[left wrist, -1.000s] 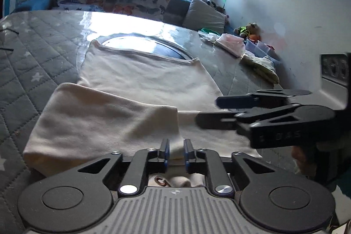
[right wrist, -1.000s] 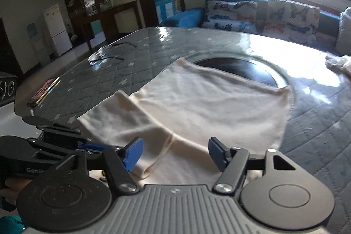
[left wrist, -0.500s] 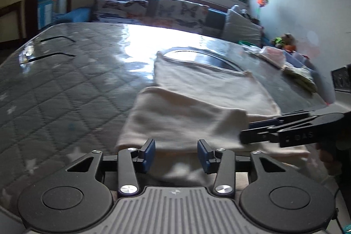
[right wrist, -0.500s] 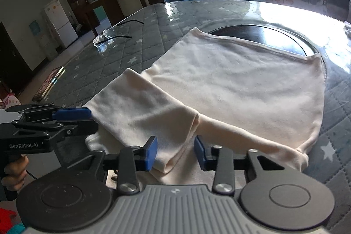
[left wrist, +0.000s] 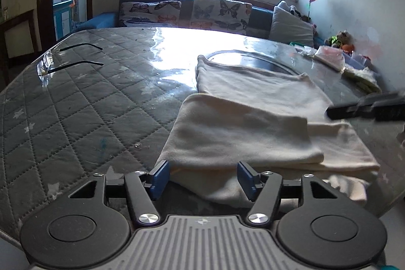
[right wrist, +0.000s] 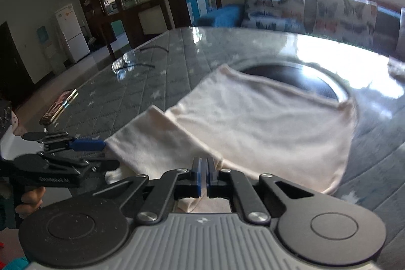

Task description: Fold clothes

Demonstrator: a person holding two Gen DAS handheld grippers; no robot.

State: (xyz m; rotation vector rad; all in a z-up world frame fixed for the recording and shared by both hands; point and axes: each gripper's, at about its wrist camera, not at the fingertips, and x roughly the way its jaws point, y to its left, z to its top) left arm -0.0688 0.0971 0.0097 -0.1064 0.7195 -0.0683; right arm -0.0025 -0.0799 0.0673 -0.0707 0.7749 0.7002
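Cream garment [left wrist: 253, 123] flat on quilted table [left wrist: 83, 113], one sleeve folded across, lying just ahead of both jaw sets. Left gripper [left wrist: 202, 177] released, jaws spread wide at near hem, not touching. Right gripper [right wrist: 203, 177] clenched on garment's near edge. Eyeglasses [left wrist: 50, 60] well left of jaws.

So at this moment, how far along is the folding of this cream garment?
Done: one side of the cream garment is already folded over the body; the flap lies flat. In hand: the right gripper is shut on the garment's near edge, while the left gripper sits open at the near edge, holding nothing. Left: the far side remains spread flat, and no final compact fold shows yet.
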